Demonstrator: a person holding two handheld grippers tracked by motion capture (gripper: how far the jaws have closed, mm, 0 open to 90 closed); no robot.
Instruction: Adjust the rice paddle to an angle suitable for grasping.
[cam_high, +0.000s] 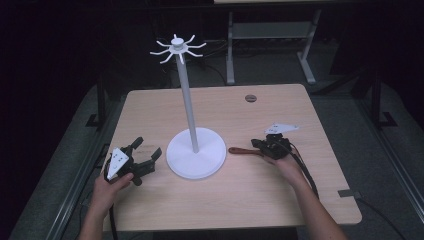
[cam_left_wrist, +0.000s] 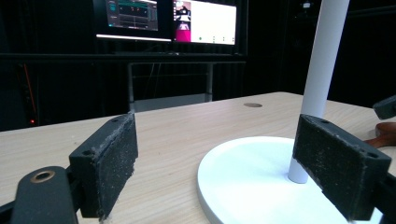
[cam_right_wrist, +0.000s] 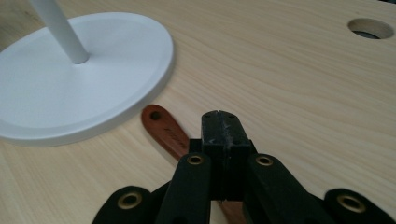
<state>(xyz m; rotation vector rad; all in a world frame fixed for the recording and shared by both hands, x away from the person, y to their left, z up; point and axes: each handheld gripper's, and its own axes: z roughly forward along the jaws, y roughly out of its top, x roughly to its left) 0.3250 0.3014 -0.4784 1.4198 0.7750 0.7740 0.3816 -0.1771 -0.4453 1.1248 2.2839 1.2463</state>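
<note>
Now, handle axis: your one brown wooden handle (cam_right_wrist: 164, 129) lies 9-to-3, holed end toward 9.
Stand: one white hook stand (cam_high: 195, 152).
Right gripper (cam_right_wrist: 219, 126): clamped on handle.
Left gripper (cam_left_wrist: 224, 161): jaws spread.

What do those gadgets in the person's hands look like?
Both are black. The left gripper has two flat jaws with rough, grainy pads, brass-coloured rivets and a grey three-cornered plate on top. The right gripper has the same plate, and a black cable trails back along the forearm.

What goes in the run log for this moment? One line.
left tool: open, beside white stand | right tool: shut on brown wooden handle | handle lying on table
</note>
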